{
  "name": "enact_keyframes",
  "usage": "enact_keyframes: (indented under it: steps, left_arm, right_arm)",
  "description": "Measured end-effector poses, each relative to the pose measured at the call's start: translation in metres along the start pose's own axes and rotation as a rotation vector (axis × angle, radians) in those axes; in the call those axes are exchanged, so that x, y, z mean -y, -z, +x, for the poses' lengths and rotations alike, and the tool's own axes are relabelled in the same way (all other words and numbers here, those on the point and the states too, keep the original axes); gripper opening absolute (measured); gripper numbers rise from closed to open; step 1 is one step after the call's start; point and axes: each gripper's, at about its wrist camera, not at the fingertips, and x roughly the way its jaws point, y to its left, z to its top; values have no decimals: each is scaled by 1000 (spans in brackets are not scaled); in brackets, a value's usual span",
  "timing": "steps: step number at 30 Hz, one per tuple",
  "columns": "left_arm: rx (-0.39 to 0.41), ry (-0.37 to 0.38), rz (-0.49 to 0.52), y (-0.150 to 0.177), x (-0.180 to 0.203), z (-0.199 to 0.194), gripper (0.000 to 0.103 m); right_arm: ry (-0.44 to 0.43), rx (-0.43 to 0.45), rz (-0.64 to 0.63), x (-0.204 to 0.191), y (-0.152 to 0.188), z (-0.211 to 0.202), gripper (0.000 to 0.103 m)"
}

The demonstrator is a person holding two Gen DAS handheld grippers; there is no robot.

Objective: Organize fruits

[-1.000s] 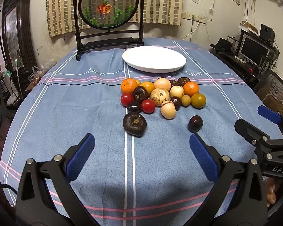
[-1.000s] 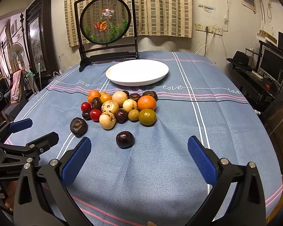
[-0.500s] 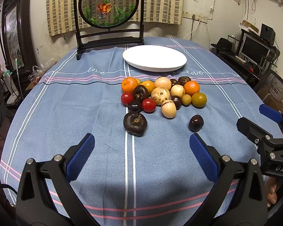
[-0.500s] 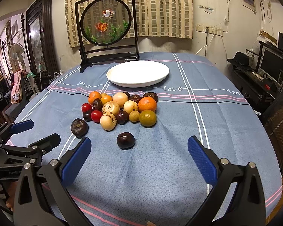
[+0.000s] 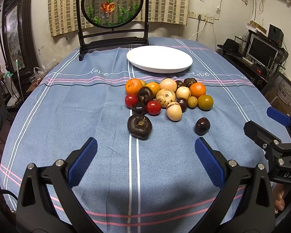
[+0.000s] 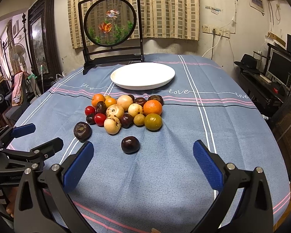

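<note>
Left wrist view first: the left gripper (image 5: 145, 161) sits low in the frame with its blue-padded jaws spread wide and nothing between them, hovering over the blue striped tablecloth (image 5: 77, 116). Just above the gap, dead centre, lies a big dark wrinkled fruit (image 5: 139, 125), set apart from the pile. Right of it, alone, is a small dark round fruit (image 5: 202, 125). Above both, in the middle of the frame, sits the fruit cluster (image 5: 167, 97): two oranges, two red cherry tomatoes, pale tan fruits, a greenish citrus on its right edge and more dark ones, packed touching. Higher up, the white plate (image 5: 159, 66) holds nothing, and behind it at the top stands a round goldfish screen (image 5: 111, 5) in a black frame. At the right edge, the right gripper (image 5: 269, 128) pokes in from the side, jaws apart.

Over to the right wrist view: the right gripper (image 6: 141, 163) is also wide open and unloaded at the bottom of the frame. The small dark round fruit (image 6: 130, 144) lies just above the gap, left of centre. The big dark wrinkled fruit (image 6: 82, 131) is off to the left, near the left gripper (image 6: 38, 136) coming in from the left edge. The fruit cluster (image 6: 126, 112) sits mid-frame, below the white plate (image 6: 142, 85).
</note>
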Motion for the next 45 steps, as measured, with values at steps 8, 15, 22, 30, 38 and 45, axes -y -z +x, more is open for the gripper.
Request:
enact_keyframes:
  steps: [8,15,22,30,38,45]
  left_arm:
    - [-7,6,2,-1,0,1,101]
    - [-6,13,4,0,1,-1,101]
    - [-8,15,8,-1,2,0,101]
    - [-4,4,21,2,-1,8,101]
    - [-81,28,89,3,-7,46,101]
    - [-122,64,91,-17,-22,79,97]
  right_arm:
    - [-10,1,5,2,1,1,102]
    - [-22,5,26,7,1,-1,102]
    - [-15,0,11,5,1,0,102]
    - [-107,-16,10,12,6,7,102]
    - [-180,-135,1,33,14,34,102]
    - [-189,-166,-103,24,2,52,102]
